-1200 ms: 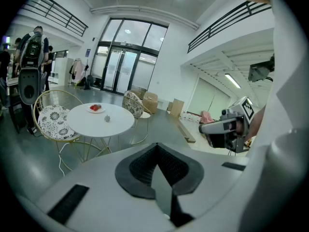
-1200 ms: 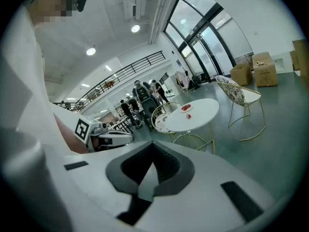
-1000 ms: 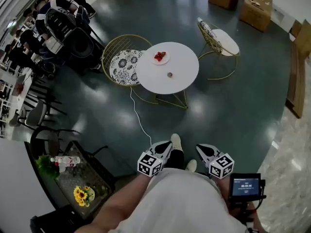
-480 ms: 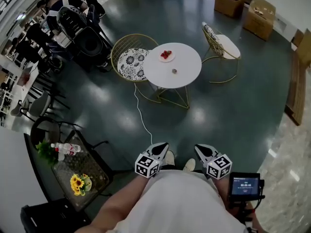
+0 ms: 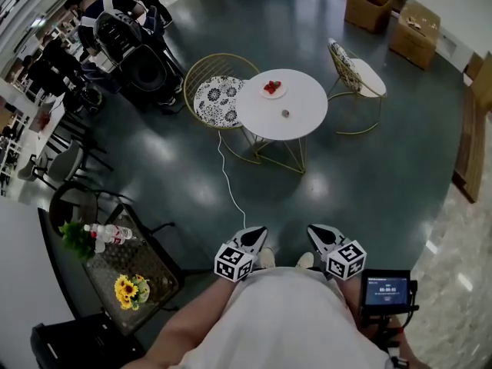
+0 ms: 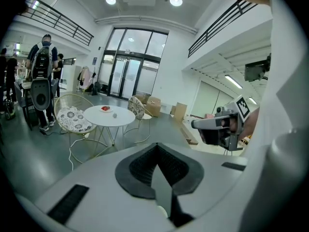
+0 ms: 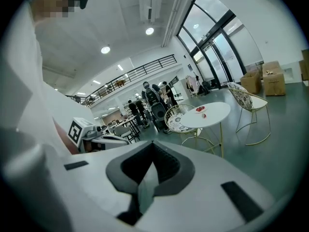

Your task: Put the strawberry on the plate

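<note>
A round white table (image 5: 296, 121) stands several steps ahead across the dark floor. On its far left part sits a small plate (image 5: 272, 90) with red strawberries on it, also seen as plate (image 6: 105, 108) and plate (image 7: 199, 109). A small loose item (image 5: 285, 114) lies near the table's middle, reddish in the right gripper view, item (image 7: 204, 115); it is too small to name. My left gripper (image 5: 254, 237) and right gripper (image 5: 318, 234) hang side by side at waist height, far from the table. In their own views the left gripper (image 6: 157, 148) and right gripper (image 7: 153, 146) are both shut and empty.
Gold wire chairs with patterned seats flank the table, chair (image 5: 214, 92) at left and chair (image 5: 358, 72) at right. A white cable (image 5: 231, 181) runs over the floor. Cardboard boxes (image 5: 370, 6) stand at the back. A dark side table (image 5: 150, 283) with flowers is near left; people (image 5: 115, 21) sit beyond.
The person has stepped: the feet shifted, and the table now sits a little further right in the head view. Both grippers stay shut in front of the body.
</note>
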{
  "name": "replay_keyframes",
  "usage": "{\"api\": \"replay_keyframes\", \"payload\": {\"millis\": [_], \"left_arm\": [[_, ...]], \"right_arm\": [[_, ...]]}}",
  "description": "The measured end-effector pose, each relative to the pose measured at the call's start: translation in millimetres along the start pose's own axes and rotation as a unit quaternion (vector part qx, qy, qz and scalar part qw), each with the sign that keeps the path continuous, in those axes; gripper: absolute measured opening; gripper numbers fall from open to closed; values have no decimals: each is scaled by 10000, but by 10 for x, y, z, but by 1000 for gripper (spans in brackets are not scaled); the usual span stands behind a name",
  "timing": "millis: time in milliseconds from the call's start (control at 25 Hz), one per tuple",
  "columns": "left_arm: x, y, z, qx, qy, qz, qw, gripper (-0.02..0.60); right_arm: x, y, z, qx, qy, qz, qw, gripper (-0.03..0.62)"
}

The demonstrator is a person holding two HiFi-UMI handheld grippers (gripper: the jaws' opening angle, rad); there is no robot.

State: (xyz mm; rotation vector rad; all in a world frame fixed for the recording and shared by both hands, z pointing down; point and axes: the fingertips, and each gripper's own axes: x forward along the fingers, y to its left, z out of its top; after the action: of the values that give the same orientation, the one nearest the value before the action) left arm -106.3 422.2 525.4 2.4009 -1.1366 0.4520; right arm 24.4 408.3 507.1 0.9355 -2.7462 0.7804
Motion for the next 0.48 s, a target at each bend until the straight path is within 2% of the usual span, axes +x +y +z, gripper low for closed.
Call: {"api": "replay_keyframes", "payload": {"millis": [480], "left_arm": [[-111, 461, 82, 56, -82, -164, 9998, 6]], "right_arm": [[381, 49, 61, 199, -26, -386, 9991, 5]]}}
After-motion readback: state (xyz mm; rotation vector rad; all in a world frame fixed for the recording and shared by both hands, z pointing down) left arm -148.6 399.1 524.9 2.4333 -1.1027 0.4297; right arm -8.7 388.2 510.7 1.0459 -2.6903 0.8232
